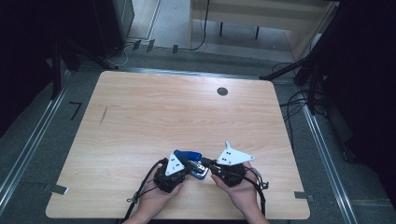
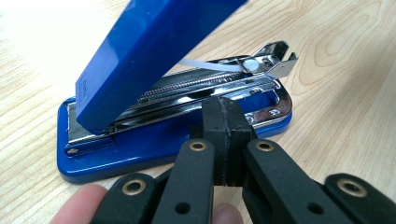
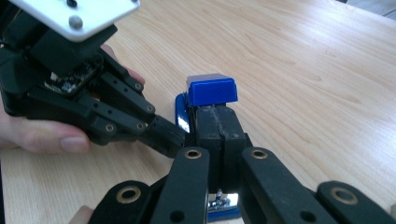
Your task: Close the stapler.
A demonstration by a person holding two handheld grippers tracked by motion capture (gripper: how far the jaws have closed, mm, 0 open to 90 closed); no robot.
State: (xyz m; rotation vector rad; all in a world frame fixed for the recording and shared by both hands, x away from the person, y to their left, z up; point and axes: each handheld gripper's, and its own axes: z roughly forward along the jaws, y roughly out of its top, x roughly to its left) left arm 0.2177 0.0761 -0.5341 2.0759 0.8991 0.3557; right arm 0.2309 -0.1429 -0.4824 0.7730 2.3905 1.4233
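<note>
Blue plastic and chrome make up the stapler (image 2: 173,116), which sits low and centre on the wooden table (image 1: 154,112) in the high view, between the person's two hands. Its blue top cover (image 2: 149,51) is swung up off the base, baring the chrome staple channel (image 2: 205,88) along the middle of the left gripper view.

Left gripper (image 2: 224,140): jaws pressed together with nothing between them, the joined tip resting against the long side of the stapler's base at lower centre of its own view. Right gripper (image 3: 218,135): jaws likewise together, empty, the tip pushed up under the raised cover's end at the centre of the right gripper view. The left gripper also shows at the left of that view, its tip against the stapler's side.

Risks, as I judge them:
- Neither gripper clamps anything, so the stapler is only braced. If the right tip lifts further, the whole base could tip or skid away from the left tip.
- The cover rests on a smooth closed tip; a slight sideways slip could let it snap down onto the channel.
- Extra force on the hinge might over-rotate the cover.
</note>
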